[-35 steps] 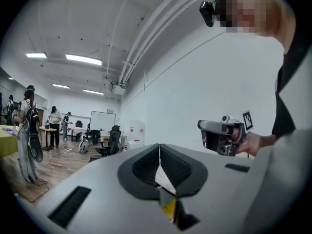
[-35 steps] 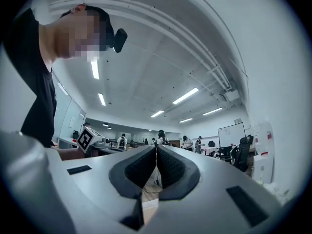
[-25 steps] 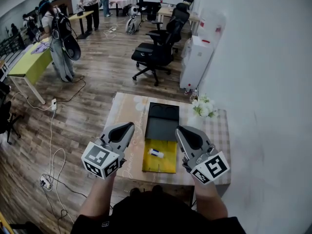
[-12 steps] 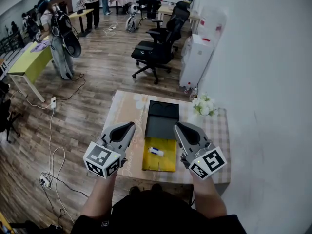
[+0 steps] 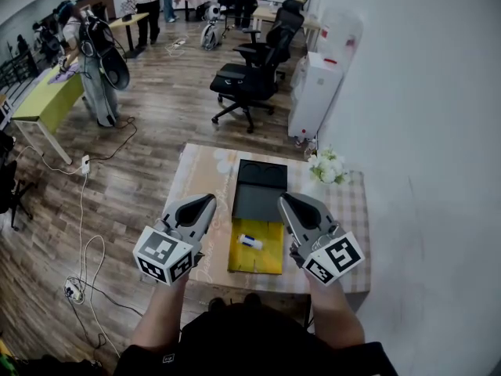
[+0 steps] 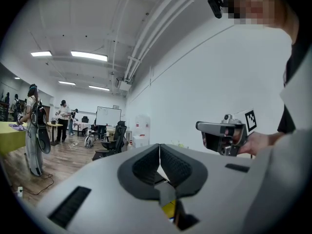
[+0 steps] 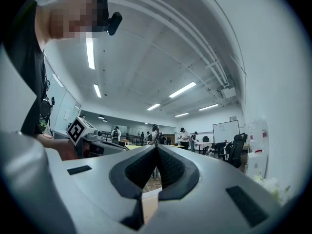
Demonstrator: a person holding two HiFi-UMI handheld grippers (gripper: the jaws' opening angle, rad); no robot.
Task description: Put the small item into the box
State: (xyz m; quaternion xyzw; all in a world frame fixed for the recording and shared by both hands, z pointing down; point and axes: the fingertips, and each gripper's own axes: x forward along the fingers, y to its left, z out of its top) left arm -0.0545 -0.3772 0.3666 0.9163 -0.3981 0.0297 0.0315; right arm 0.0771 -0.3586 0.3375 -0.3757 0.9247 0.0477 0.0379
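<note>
Down between left gripper [image 5: 207, 201] and right gripper [image 5: 283, 199], both closed empty: small white cylinder [image 5: 250, 242], likely light, rigid, rolly; pinch mid-body.

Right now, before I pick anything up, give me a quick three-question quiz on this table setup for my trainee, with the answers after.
1. True or false: the small white item lies inside the black box.
2. Multiple choice: the flowers stand on the table near its A) far right corner, B) near left corner, C) middle.
3. Fill in: the left gripper and the right gripper are both ____, with nothing between their jaws.
Key: 1 false, it lies on the yellow panel in front of the box; 2 A; 3 shut.
</note>
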